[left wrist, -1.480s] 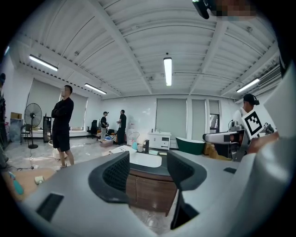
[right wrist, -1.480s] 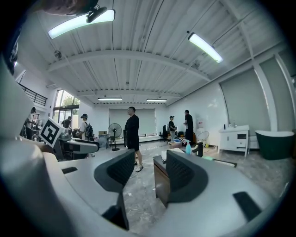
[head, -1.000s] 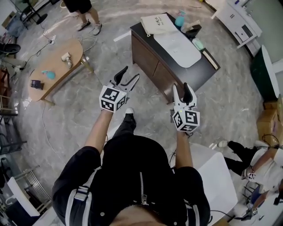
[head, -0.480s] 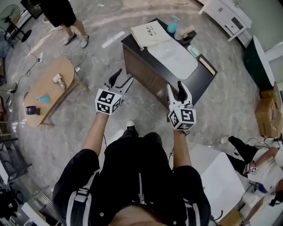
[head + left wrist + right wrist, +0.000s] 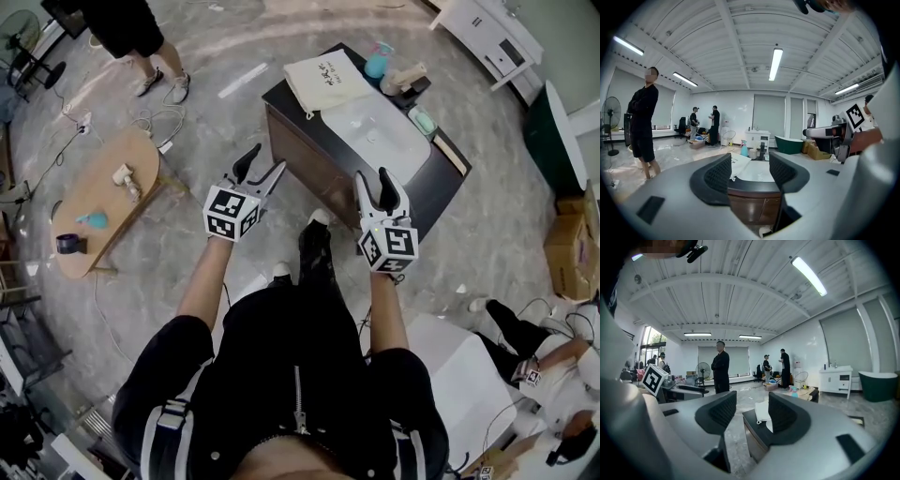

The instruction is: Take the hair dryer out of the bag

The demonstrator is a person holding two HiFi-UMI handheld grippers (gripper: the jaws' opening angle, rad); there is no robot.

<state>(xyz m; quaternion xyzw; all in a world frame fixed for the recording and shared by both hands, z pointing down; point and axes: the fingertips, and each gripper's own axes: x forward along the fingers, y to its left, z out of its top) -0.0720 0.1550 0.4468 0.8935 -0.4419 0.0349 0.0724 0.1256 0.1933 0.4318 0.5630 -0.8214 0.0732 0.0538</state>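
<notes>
Head view: the left gripper [image 5: 265,164] and the right gripper [image 5: 375,181] were held out side by side above the marbled floor [image 5: 150,281]. Both were aimed at a dark desk [image 5: 300,150] and kept well apart from everything on it.

In the left gripper view, the jaws were seen standing wide apart with nothing between them, and only the desk's near edge was framed in the gap. In the right gripper view, the right gripper's jaws were likewise found spread and empty, with a desk corner visible behind them.

A cream bag [image 5: 323,80] was laid flat on the far left corner of the desk, just beside a white mat [image 5: 375,131]. The hair dryer itself could not be made out in any view. A teal bottle [image 5: 375,66] was stood near the bag at the desk's far edge.

An oval wooden table [image 5: 103,187] was set well to the left of the desk, with small items scattered on it. The legs of a standing person [image 5: 155,56] were seen beyond that table.
</notes>
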